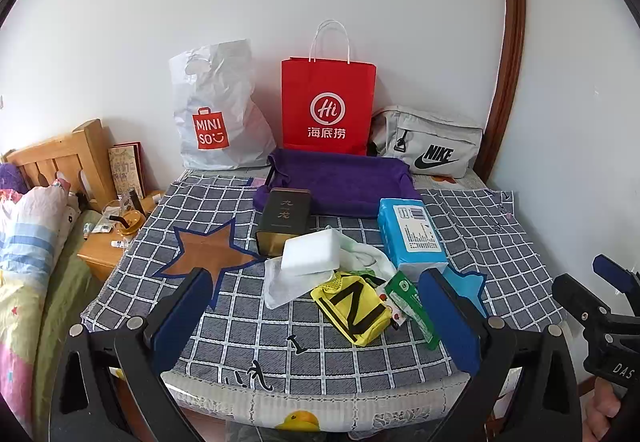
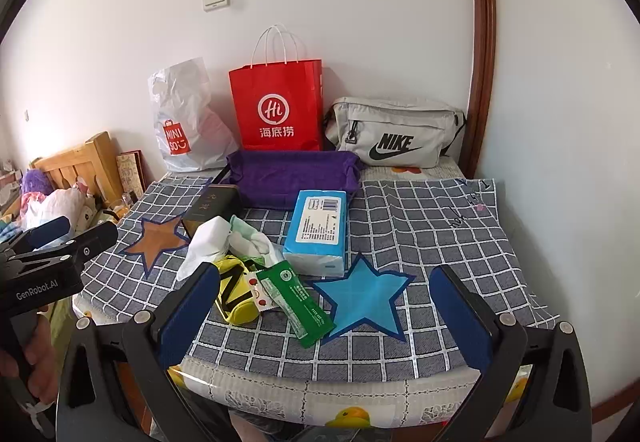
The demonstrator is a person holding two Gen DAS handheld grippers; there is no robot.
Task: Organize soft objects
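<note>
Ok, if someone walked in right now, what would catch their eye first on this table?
Probably the bright red paper bag standing against the wall at the back, between a white plastic bag and a grey waist bag. Next, the jumble mid-table: a yellow pouch, a green packet and a blue tissue pack, in front of a purple cloth tray.
</note>
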